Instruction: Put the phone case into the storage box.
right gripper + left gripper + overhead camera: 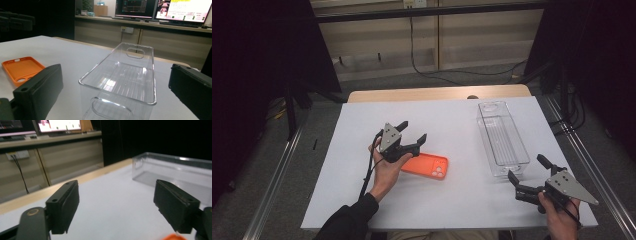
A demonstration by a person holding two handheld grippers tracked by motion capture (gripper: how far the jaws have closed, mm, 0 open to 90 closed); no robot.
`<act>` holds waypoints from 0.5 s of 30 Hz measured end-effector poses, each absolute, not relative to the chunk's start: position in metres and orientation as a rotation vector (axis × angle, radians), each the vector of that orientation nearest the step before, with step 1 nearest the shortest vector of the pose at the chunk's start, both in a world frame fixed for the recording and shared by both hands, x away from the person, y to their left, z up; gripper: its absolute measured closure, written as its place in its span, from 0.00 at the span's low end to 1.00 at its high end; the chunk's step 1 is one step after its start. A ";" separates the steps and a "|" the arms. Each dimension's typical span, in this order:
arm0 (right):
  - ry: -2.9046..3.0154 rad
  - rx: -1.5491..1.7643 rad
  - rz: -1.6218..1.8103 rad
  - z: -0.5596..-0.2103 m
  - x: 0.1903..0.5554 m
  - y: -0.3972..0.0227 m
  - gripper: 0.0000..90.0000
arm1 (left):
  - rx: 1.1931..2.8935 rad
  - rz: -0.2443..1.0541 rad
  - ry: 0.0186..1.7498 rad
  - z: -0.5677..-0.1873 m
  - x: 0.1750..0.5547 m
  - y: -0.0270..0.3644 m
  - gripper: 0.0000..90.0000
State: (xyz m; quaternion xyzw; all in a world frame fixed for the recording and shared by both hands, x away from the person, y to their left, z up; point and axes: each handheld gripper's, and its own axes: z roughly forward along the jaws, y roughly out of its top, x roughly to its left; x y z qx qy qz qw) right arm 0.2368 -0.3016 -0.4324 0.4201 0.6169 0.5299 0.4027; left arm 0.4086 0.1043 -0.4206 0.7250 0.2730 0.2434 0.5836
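1. The left tongs hover left of the worktop's middle, jaws apart with nothing between them; no earlier moment is at hand to judge motion.
2. An orange phone case lies flat, open side up, just on the near side of those tongs, near the worktop's middle. The hand and tongs cover its left end in the high view.
3. In the left gripper view the case is cut off to a small orange sliver at the bottom edge, under the right jaw.
4. The right tongs sit at the near right corner, jaws wide and empty, facing the near end of a clear plastic bin.
5. The bin stands empty along the right edge, lengthwise toward the far edge; its near wall is cut off in the right gripper view.
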 end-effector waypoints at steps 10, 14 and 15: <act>1.558 1.059 1.338 -0.432 0.236 -0.302 0.00 | 1.664 0.532 0.641 -0.419 0.410 0.109 0.48; 1.555 1.059 1.334 -0.432 0.236 -0.302 0.00 | 1.650 0.507 0.615 -0.416 0.410 0.112 0.65; 1.555 1.060 1.334 -0.432 0.236 -0.302 0.00 | 1.651 0.497 0.612 -0.416 0.410 0.112 0.69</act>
